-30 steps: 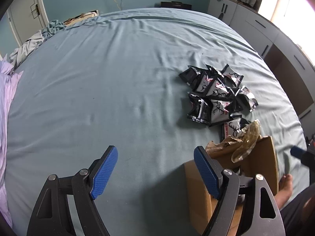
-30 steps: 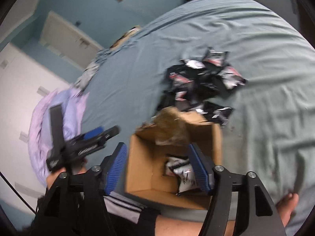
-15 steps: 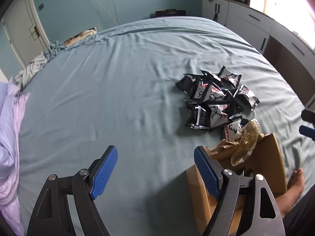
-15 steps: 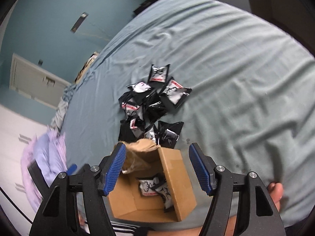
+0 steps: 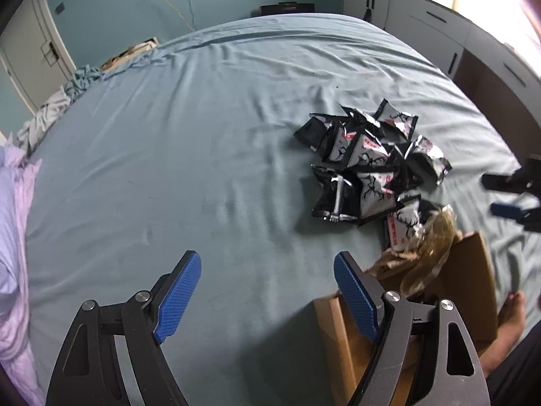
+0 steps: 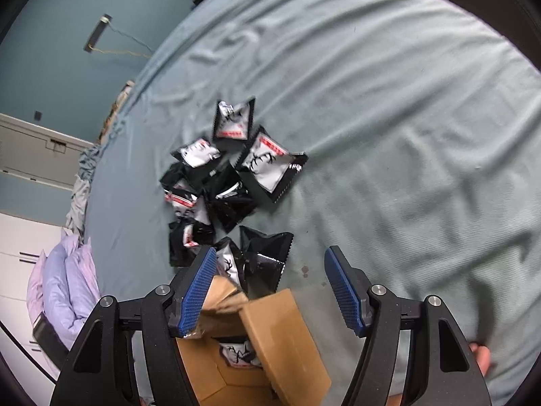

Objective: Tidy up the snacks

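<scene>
The right gripper (image 6: 270,291) has swung away from the open brown cardboard box (image 6: 284,335) and now points at the heap of black-and-silver foil snack packets (image 6: 233,182) on the pale blue bedsheet (image 6: 389,118). A second ago its camera looked straight into the box; now only the box's near corner shows, with one packet (image 6: 240,355) lying inside. Its jaws stand spread and empty, the nearest packet of the heap just beyond them. That suggests a drop is done and the next pick is starting. The left gripper (image 5: 267,291) has barely shifted, jaws wide and empty over bare sheet beside the box (image 5: 473,270). Most packets are not yet boxed.
</scene>
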A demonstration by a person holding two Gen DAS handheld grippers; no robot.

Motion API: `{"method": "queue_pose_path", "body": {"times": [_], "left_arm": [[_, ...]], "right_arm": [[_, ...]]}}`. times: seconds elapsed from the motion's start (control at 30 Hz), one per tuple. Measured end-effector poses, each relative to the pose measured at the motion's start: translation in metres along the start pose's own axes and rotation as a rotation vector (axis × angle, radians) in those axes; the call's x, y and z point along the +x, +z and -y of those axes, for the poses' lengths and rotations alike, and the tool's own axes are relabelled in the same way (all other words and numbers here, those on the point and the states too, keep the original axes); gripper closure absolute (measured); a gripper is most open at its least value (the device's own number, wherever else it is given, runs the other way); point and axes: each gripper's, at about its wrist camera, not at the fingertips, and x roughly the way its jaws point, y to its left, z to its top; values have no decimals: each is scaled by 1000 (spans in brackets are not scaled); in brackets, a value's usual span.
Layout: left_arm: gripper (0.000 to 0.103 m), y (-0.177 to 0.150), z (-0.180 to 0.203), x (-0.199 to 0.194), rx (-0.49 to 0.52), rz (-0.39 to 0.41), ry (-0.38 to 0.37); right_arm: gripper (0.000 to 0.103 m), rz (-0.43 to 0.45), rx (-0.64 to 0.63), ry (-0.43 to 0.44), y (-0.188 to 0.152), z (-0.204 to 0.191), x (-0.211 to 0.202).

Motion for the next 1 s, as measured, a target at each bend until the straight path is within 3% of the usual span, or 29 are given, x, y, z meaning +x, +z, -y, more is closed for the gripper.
{"method": "queue_pose_path", "body": {"times": [0.23,0.43,0.47,0.53,0.63,0.73,0.83,0.9,1.0], "left_arm": [[21,4,-10,21,-37,-66,27],[21,6,-20,26,-79,-71,19],[21,7,-21,25,-80,-59,27],[21,8,-23,24,-85,-38,38],[21,10,-25,25,-91,-25,38],[21,16,-24,32,-87,-25,15],[20,34,-11,55,-43,-111,-100],[20,46,-2,66,-40,-134,-175],[20,61,19,72,27,-99,-189]], "right_arm": [[38,-223,61,45,15,-1,64],[38,-267,0,-67,26,-14,101],[38,-259,-12,-79,27,-17,103],[66,-212,-69,-124,28,-29,102],[77,-168,-142,-135,28,-41,96],[80,-106,-144,-134,25,-43,76],[80,26,-139,-95,24,-45,23],[80,92,-137,-51,18,-43,-15],[80,165,-145,66,1,-32,-69]]}}
